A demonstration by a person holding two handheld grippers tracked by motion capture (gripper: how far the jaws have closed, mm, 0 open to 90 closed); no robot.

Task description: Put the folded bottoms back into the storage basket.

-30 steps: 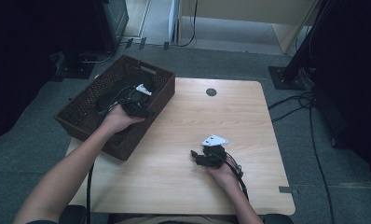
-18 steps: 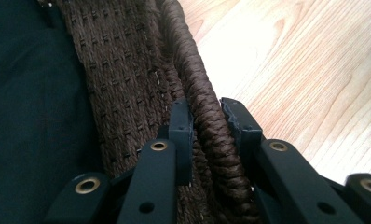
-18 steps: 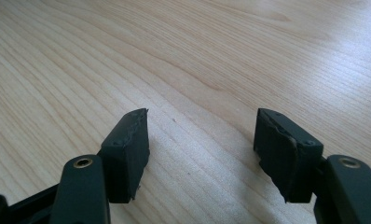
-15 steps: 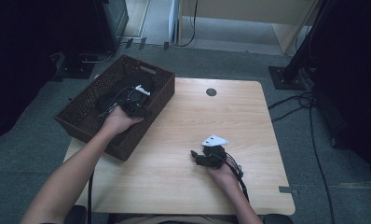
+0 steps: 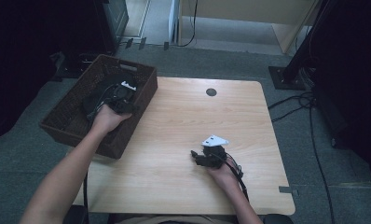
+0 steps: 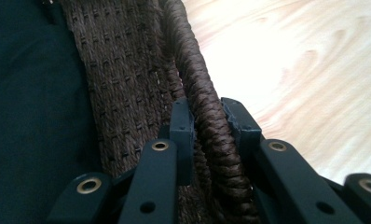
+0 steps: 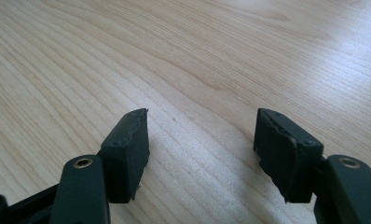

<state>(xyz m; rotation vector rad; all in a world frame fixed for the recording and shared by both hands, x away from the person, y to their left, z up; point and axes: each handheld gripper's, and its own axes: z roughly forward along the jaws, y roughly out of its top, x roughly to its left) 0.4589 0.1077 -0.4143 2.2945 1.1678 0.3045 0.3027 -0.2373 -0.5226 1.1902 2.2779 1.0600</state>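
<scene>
The basket (image 5: pixel 141 93) has slid slightly left across the table (image 5: pixel 183 121).

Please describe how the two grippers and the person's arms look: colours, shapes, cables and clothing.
Both grippers are black. The left gripper has two flat jaws with brass-coloured rivets on their linkages. The right gripper has blocky black pads; on top sits a light grey three-cornered plate, and a black cable trails along the forearm. Both forearms are bare, without sleeves.

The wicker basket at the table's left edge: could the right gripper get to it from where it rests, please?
Probably yes. The right gripper rests open on bare tabletop, and nothing lies between it and the basket. The left gripper already pinches the near rim, so it would need a free stretch of rim.
</scene>
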